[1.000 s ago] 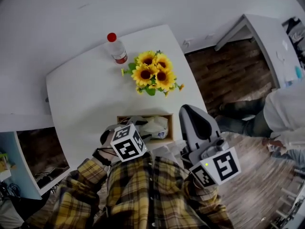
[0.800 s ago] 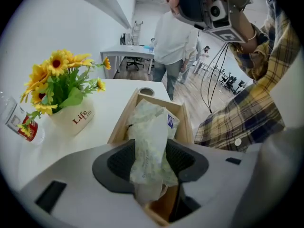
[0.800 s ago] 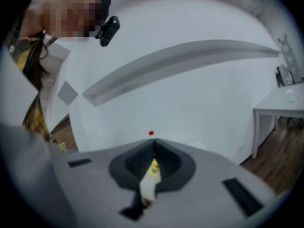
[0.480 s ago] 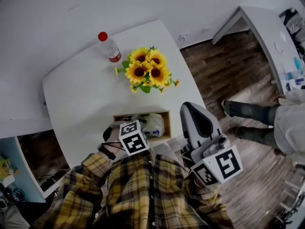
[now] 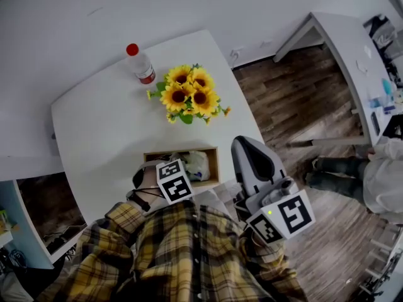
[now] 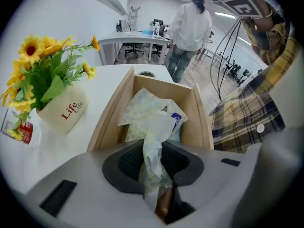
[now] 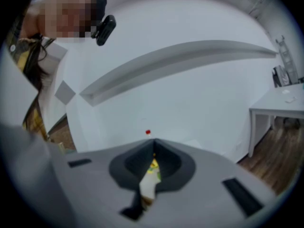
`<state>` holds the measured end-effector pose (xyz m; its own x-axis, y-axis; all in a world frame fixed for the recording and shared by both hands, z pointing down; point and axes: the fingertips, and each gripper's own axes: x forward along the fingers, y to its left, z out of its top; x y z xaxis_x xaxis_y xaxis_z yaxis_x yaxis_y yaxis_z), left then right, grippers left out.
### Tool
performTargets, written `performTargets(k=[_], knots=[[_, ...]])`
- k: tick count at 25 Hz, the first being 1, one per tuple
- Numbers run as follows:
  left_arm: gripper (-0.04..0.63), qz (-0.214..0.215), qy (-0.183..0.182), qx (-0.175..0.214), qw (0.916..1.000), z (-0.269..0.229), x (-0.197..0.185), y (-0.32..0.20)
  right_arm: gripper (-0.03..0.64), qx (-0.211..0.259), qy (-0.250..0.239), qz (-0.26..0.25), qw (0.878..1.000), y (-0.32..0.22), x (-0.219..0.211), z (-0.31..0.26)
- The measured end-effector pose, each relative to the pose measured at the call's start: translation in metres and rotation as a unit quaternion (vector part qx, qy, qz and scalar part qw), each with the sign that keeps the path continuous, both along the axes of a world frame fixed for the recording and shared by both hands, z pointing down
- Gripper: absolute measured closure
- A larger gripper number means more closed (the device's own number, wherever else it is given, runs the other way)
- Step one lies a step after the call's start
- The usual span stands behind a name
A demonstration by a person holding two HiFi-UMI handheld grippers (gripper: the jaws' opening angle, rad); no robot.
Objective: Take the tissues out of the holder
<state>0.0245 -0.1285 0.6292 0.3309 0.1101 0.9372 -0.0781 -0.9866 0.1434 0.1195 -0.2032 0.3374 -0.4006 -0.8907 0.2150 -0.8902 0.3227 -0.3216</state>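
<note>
Pinching tissue (image 6: 151, 112) in left gripper (image 6: 153, 159), jaws just closing, visible only in left gripper view; blocked in head view by marker cube (image 5: 174, 181); right gripper (image 7: 153, 150) pressed together; sunflowers (image 5: 187, 97) beyond holder (image 6: 110, 114)

The right gripper (image 7: 153, 146), fingers (image 7: 124, 164) closed together, faces a white wall (image 7: 190, 99) and a red cap (image 7: 147, 132).

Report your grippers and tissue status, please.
Left gripper just closed onto pale plastic-wrapped tissue pack, inside open wooden holder. Right gripper shut, empty. Yellow sunflower pot stands clear.
</note>
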Motion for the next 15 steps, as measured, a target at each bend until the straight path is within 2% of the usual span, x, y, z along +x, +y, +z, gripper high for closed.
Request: performTargets(k=[5,12,15], knots=[[0.512,-0.025,0.018,0.009,0.9995,-0.013,0.001,-0.004,0.606,0.0,0.016,-0.009,1.0,0.002,-0.004,-0.002],[0.522,-0.042,0.024,0.011,0.9988,-0.03,-0.01,-0.001,0.607,0.002,0.018,-0.023,1.0,0.007,-0.016,-0.003],[0.525,-0.061,0.042,0.009,0.9972,-0.047,-0.012,-0.001,0.606,0.005,0.018,-0.03,0.999,0.007,-0.022,-0.006]])
